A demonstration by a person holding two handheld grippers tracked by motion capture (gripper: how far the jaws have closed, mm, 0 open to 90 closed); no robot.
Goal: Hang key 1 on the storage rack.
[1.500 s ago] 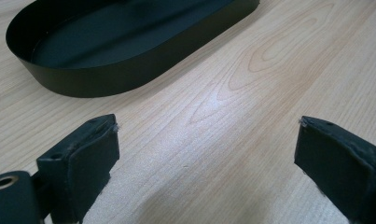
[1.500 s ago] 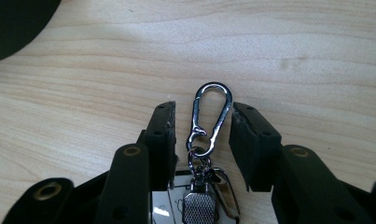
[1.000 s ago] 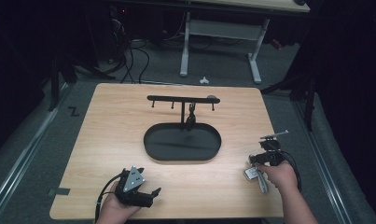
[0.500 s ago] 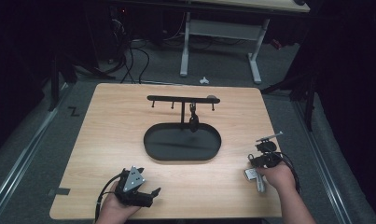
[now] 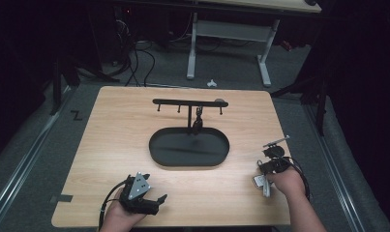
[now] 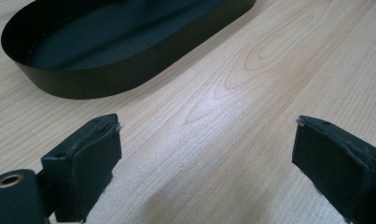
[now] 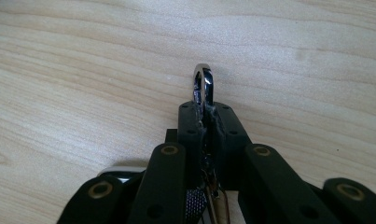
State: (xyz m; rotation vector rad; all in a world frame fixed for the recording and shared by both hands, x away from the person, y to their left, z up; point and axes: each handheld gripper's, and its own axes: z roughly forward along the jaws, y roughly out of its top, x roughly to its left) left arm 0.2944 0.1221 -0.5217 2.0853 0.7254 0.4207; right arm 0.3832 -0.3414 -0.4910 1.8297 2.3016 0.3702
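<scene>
My right gripper (image 7: 205, 112) is shut on a chrome metal loop (image 7: 203, 81) that sticks up from between its pads, low over the wooden table; its jaws have just been closing. What hangs below the loop is hidden. In the high view this right gripper (image 5: 271, 155) is near the table's right edge, with a thin silver piece (image 5: 276, 141) jutting beyond it. My left gripper (image 6: 206, 135) is open over bare wood with nothing between its jaws. In the high view the left gripper (image 5: 156, 200) rests at the front left.
A black oval tray (image 5: 156, 153) lies at the table's centre; its wall (image 6: 106, 79) is just beyond my left jaws. Behind it stands a black rack (image 5: 178, 102) with small hooks, a small dark item (image 5: 198, 119) hanging from one. Table legs and cables are on the floor beyond.
The right gripper's jaws have drawn together, and the silver piece beyond them has shifted slightly toward the hand. Both hands stay where they were.
</scene>
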